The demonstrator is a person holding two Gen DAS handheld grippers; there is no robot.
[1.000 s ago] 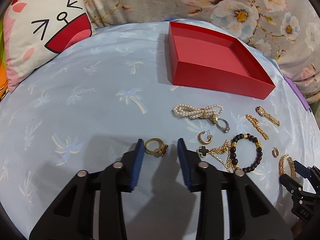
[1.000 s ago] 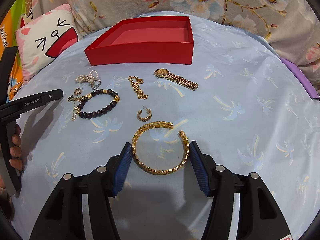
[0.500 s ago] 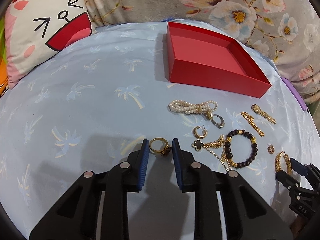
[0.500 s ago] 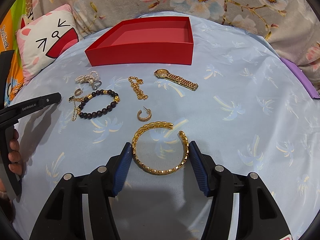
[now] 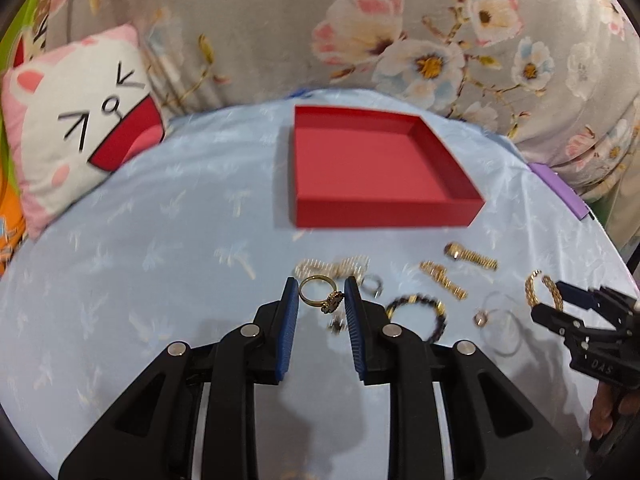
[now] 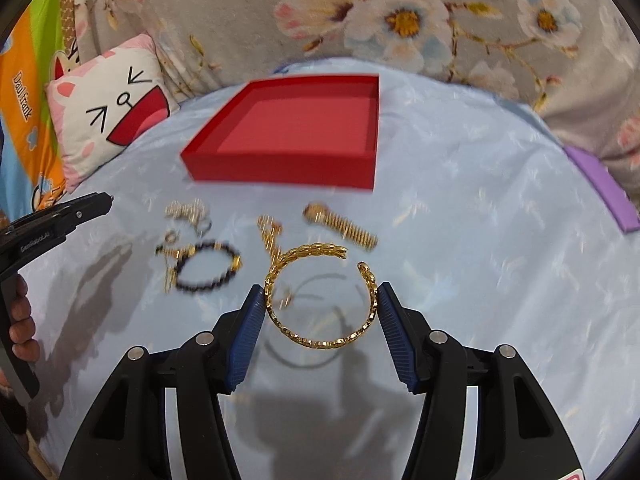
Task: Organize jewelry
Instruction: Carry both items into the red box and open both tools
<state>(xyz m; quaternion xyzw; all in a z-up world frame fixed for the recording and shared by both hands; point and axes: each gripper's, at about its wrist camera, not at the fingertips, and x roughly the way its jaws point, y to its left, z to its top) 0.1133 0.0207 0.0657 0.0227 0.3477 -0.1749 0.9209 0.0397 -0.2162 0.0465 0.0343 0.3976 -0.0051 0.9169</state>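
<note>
My left gripper (image 5: 321, 292) is shut on a gold ring with a dark stone (image 5: 333, 302), held clear above the pale blue cloth. My right gripper (image 6: 321, 300) is shut on a gold open bangle (image 6: 316, 343), which hangs over its own shadow. The red box (image 5: 380, 212) (image 6: 280, 168) lies open and bare beyond both. Between box and grippers lie a pearl bracelet (image 5: 332, 268), a gold watch (image 6: 340, 226), a gold chain (image 6: 270, 236) and a black bead bracelet (image 6: 204, 272). The images are blurred by motion.
A cat-face pillow (image 5: 80, 128) leans at the far left. A purple flat object (image 6: 600, 184) sits at the cloth's right edge. Floral fabric (image 5: 400, 20) rises behind the box. A silver ring (image 5: 372, 284) and a small hoop earring (image 5: 480, 318) lie among the jewelry.
The left jaws narrowed onto the gold ring, then both grippers rose off the cloth with the ring and the bangle. The box now looks nearer and more face-on.
</note>
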